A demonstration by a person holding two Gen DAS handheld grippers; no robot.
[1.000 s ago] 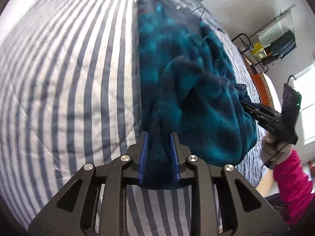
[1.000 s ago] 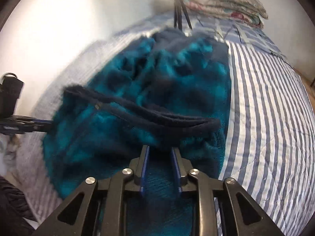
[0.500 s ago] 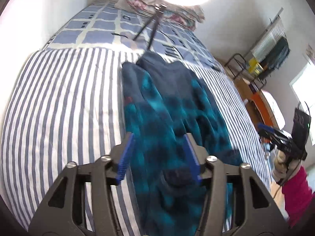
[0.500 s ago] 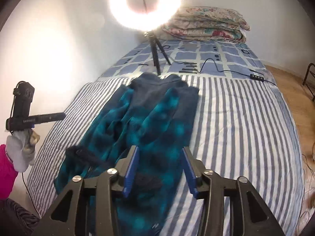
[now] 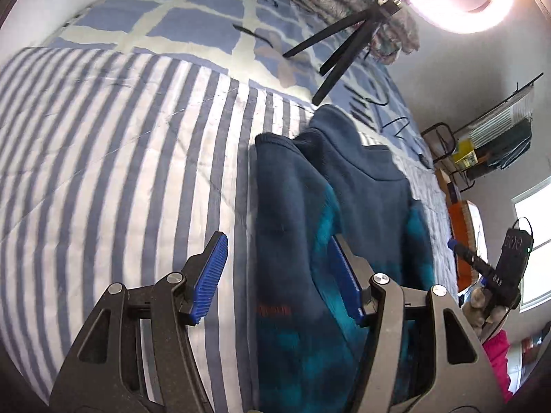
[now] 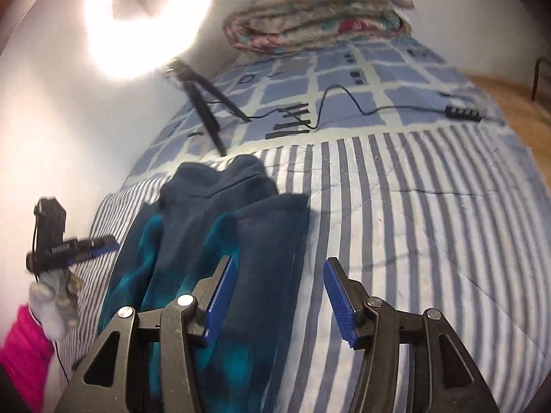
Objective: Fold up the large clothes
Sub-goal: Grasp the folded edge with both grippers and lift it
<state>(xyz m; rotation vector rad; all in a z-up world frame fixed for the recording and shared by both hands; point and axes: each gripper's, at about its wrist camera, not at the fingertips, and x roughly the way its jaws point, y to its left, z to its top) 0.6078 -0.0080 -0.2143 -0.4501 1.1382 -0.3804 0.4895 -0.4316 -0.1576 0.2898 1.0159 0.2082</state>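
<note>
The fleece garment (image 5: 344,206) lies lengthwise on the striped quilt (image 5: 103,155), narrowed into a long strip with its sides turned in over the middle; so the lengthwise folds look done, and what seems left is to fold the strip across itself into a compact pile; it is dark navy at the collar end, nearest the ring light's tripod (image 6: 203,110), mottling to bright teal lower down; the pile looks thick and soft, and the layers sit loosely rather than flat, so it may want smoothing. A small reddish mark shows on its left edge, too blurred to read. The left gripper (image 5: 279,278) hangs over the garment's left edge, its jaws having just been opening and now spread with no cloth pinched; the right gripper (image 6: 280,299) stands likewise over the right edge, jaws just parted, clear of the cloth. Beyond lie a checked sheet (image 6: 344,79), a black cable (image 6: 344,99) and a folded floral blanket (image 6: 320,17).
</note>
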